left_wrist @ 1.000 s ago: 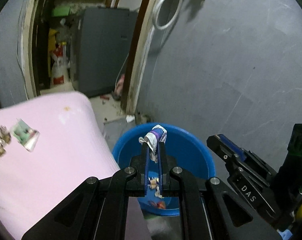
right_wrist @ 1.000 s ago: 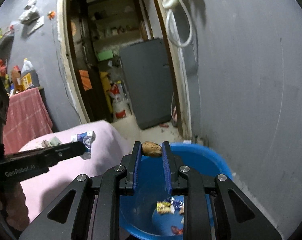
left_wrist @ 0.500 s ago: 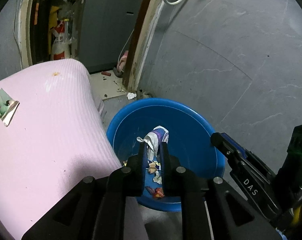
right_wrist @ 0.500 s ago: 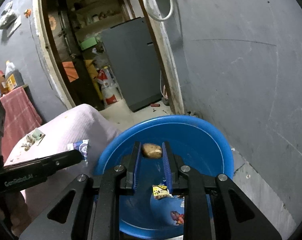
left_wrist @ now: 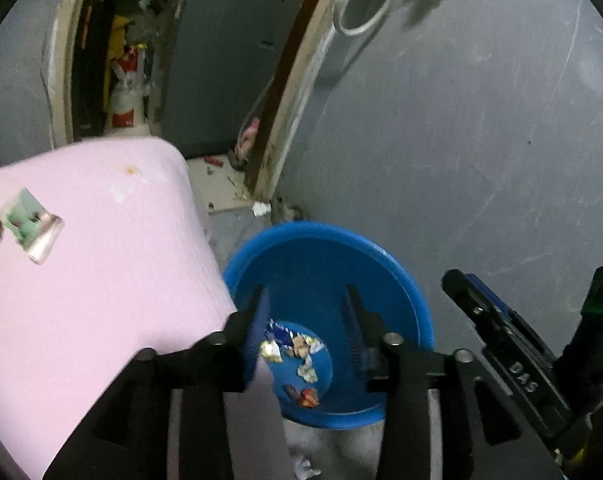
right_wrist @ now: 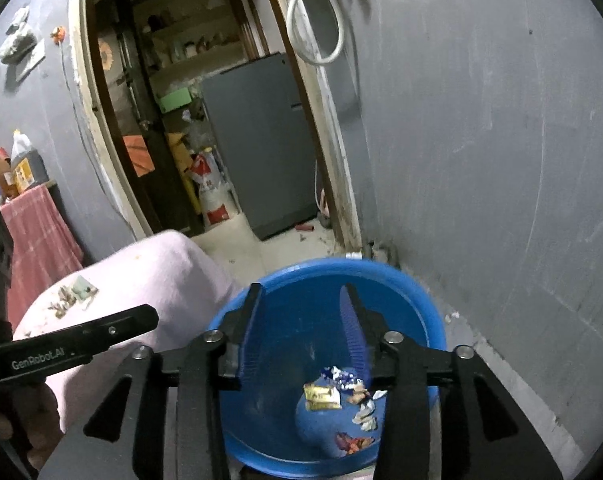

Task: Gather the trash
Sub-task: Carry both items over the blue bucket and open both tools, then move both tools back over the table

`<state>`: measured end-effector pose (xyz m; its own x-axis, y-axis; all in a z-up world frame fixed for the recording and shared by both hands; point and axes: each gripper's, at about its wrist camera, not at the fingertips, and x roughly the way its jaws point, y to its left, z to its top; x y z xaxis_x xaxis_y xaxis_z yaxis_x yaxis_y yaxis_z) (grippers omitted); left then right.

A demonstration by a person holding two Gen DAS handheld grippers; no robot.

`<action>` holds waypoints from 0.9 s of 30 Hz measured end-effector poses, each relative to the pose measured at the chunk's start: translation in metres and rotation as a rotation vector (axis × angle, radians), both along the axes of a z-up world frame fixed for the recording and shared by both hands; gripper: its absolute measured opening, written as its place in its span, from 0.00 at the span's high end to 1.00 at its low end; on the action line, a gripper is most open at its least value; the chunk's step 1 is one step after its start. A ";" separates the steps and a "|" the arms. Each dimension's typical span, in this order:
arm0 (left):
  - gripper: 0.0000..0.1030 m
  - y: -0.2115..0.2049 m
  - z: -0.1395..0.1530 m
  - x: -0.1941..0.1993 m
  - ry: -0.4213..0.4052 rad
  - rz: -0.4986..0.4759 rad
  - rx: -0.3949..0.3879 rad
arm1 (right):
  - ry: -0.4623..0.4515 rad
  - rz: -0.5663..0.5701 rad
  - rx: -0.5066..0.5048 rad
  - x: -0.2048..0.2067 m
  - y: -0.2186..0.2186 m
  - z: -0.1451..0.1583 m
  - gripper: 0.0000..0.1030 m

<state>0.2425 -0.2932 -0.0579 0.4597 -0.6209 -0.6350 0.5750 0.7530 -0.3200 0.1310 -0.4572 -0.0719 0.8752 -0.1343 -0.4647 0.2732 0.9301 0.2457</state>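
A blue plastic basin [left_wrist: 401, 276] stands on the floor beside the pink bed; it also shows in the right wrist view [right_wrist: 417, 300]. Several wrappers and scraps [left_wrist: 297, 354] lie on its bottom, seen too in the right wrist view [right_wrist: 341, 392]. My left gripper [left_wrist: 305, 320] is open and empty above the basin. My right gripper [right_wrist: 301, 320] is open and empty above it too. More trash stays on the pink bed: a green wrapper [left_wrist: 31, 226] and small scraps [right_wrist: 67, 296].
The pink bed [left_wrist: 101, 280] fills the left. A grey wall [left_wrist: 461, 140] stands right behind the basin. A doorway [right_wrist: 173, 120] with a grey fridge [right_wrist: 261, 140] lies beyond. A crumpled white scrap [left_wrist: 305, 470] lies on the floor in front of the basin.
Both grippers have opened over the basin. The blue-white wrapper has left the left gripper and the brown lump has left the right; both grippers are empty.
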 end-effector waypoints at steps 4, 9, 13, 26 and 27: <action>0.58 0.017 0.024 -0.003 -0.079 0.028 0.019 | -0.050 -0.005 -0.016 -0.004 0.008 0.021 0.32; 0.28 0.052 0.053 -0.006 -0.179 0.110 -0.022 | -0.126 0.000 -0.032 -0.009 0.023 0.049 0.19; 0.16 0.088 0.077 -0.009 -0.257 0.182 -0.054 | -0.183 0.015 -0.056 -0.011 0.041 0.069 0.01; 0.04 0.202 0.126 -0.035 -0.474 0.387 -0.087 | -0.399 0.114 -0.117 -0.013 0.120 0.117 0.00; 0.03 0.206 0.127 -0.036 -0.484 0.398 -0.086 | -0.412 0.124 -0.120 -0.012 0.125 0.119 0.00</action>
